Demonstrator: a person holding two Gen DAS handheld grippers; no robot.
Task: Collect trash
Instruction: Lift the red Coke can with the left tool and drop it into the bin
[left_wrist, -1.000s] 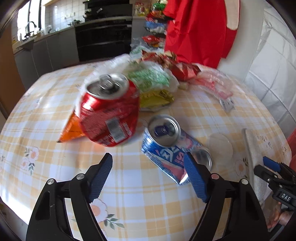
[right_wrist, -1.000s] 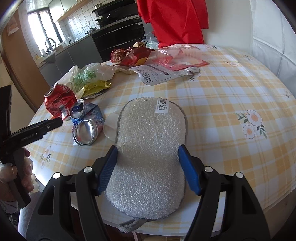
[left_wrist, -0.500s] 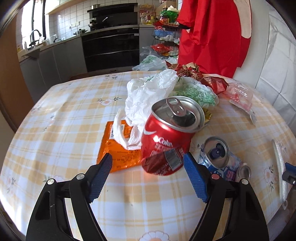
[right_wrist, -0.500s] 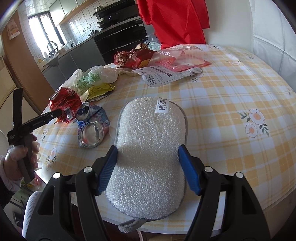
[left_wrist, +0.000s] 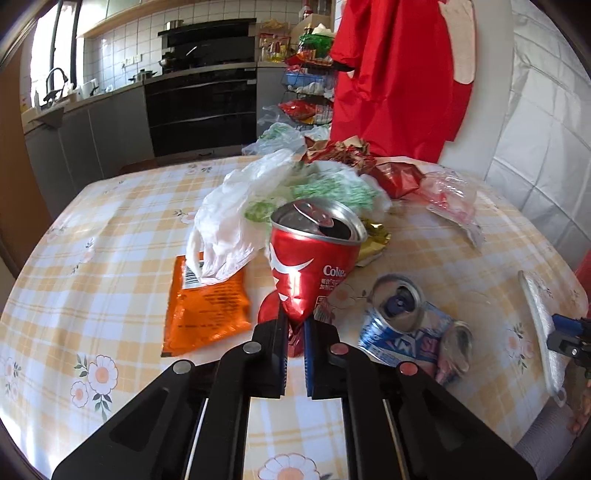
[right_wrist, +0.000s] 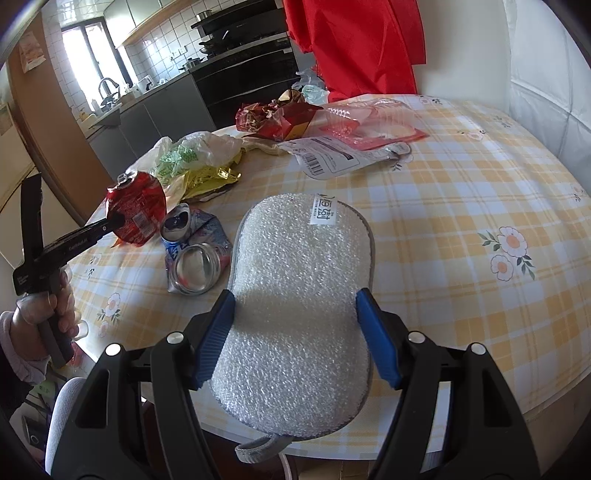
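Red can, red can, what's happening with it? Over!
Left gripper closing, pinching the crushed red can at its bottom. Right gripper open around the white sponge pad. Blue can lies beside, not blocking.

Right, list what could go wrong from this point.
1. The left gripper, its jaws closing, pinches only the crumpled bottom edge of the red can; the top-heavy can may twist or slip out when lifted.
2. The can's opening is uncovered, so any leftover liquid could spill onto the tablecloth if it tips.
3. The crushed blue can lies close beside it and could get knocked.
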